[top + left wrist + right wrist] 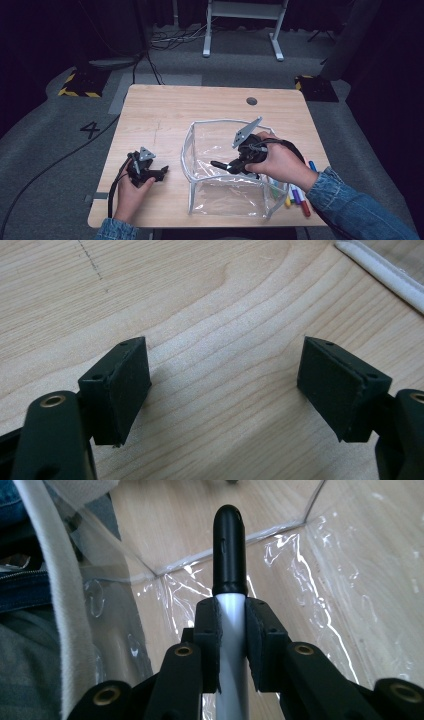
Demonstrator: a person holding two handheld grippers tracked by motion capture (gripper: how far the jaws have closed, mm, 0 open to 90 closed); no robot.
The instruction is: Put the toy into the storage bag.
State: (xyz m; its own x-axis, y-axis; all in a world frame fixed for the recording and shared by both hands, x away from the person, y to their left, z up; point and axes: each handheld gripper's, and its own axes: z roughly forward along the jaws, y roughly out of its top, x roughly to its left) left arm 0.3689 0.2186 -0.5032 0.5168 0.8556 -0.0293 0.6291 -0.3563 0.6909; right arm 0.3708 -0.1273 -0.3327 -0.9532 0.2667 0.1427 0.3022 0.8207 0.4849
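A clear plastic pouch point(200, 197) with a white trim rim point(187, 150) stands open on the wooden table point(160, 115). My right gripper point(231, 166) reaches down inside the pouch, shut on a marker point(217, 164) with a black cap point(229, 550) and a white barrel point(232, 630). The cap points toward the pouch's left wall, above its clear bottom point(310, 580). My left gripper point(161, 173) rests on the table left of the pouch, open, with bare wood between its pads point(127, 385). The pouch's white rim point(380, 275) lies just beyond it.
Several coloured markers point(299, 195) lie on the table right of the pouch, by the person's denim sleeve point(350, 205). A dark round grommet point(252, 101) sits near the table's far edge. Cables and a desk frame point(245, 25) are on the floor beyond.
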